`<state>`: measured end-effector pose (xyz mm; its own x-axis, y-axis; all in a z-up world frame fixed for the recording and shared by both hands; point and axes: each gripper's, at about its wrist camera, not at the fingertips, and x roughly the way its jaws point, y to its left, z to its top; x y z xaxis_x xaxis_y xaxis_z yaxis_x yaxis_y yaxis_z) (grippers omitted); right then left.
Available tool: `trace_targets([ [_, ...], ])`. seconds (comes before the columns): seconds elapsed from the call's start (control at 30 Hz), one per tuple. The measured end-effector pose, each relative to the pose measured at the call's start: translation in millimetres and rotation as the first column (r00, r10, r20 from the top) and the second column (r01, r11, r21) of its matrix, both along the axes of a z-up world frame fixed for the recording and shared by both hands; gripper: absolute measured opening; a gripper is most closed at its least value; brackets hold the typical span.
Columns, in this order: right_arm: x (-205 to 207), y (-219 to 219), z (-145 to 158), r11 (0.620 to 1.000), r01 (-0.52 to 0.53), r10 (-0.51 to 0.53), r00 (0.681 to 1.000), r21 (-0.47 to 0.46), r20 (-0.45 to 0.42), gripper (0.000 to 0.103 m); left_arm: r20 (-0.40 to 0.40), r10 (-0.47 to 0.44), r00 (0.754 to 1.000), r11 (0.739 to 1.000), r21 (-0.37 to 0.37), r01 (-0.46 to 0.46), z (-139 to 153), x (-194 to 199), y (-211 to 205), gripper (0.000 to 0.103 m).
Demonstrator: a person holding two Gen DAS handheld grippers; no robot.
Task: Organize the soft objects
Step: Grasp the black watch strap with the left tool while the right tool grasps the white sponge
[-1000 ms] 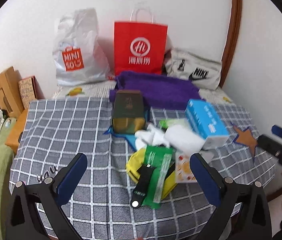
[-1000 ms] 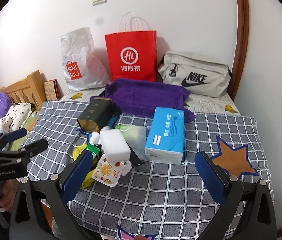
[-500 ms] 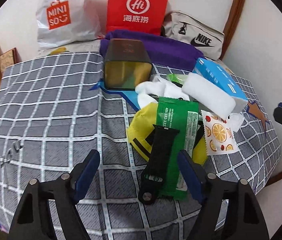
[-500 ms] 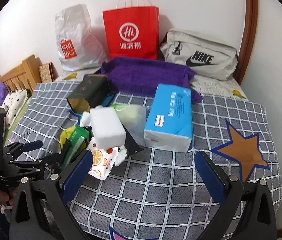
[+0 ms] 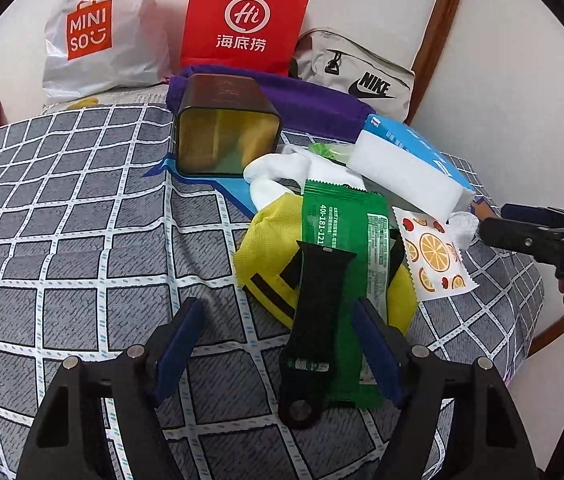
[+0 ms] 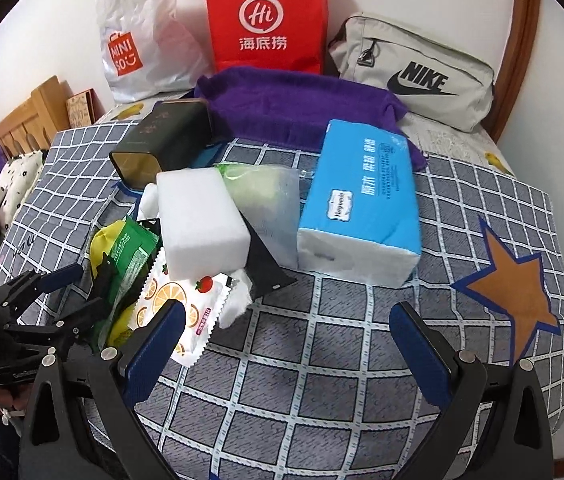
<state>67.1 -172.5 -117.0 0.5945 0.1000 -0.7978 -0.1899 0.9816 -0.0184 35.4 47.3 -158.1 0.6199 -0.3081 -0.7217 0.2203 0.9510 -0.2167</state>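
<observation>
A pile lies on the checked cloth [image 5: 81, 240]: a black watch strap [image 5: 318, 312] on a green packet [image 5: 342, 240], a yellow bag [image 5: 269, 248], a white sock [image 5: 282, 172], a white foam block [image 6: 201, 220], a fruit-print sachet [image 6: 185, 304] and a blue tissue pack [image 6: 362, 200]. My left gripper [image 5: 277, 320] is low over the pile's near end. Its jaws straddle the strap and packet; the left pad is clear of them, so it is open. My right gripper [image 6: 286, 312] hangs open over bare cloth just right of the sachet.
A dark tin [image 5: 225, 136] lies on its side behind the pile, with a purple towel [image 6: 294, 104] past it. Against the wall stand a Miniso bag [image 5: 97, 40], a red paper bag [image 5: 241, 20] and a Nike pouch [image 6: 414, 72]. A wooden headboard [image 6: 37, 112] is at left.
Both grippers have sunk toward the pile and tilted further down. The left jaws have narrowed from full width and now stand around the strap. The right jaws stay wide.
</observation>
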Motion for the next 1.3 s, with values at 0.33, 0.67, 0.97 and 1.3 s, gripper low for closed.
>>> trace_targets([
  [0.33,4.1,8.9,-6.7,0.999,-0.021,0.020,1.000,-0.033,-0.017,0.101,-0.001,-0.095,0.995,0.994,-0.046,0.095,3.4,-4.2,-0.4,0.032],
  [0.67,4.1,0.5,-11.4,1.000,-0.021,0.021,0.999,-0.023,-0.031,0.101,-0.013,-0.104,0.994,0.994,0.033,0.104,5.3,-9.5,-6.4,0.032],
  [0.97,7.1,0.2,-17.5,1.000,-0.028,0.028,0.998,0.001,-0.050,0.101,0.004,-0.130,0.991,0.989,0.077,0.130,6.4,-13.1,-19.3,0.032],
  [1.3,1.2,-3.8,-21.3,0.999,-0.039,0.040,0.997,0.012,-0.059,0.101,-0.004,-0.105,0.995,0.995,0.002,0.105,9.7,-10.4,-4.8,0.020],
])
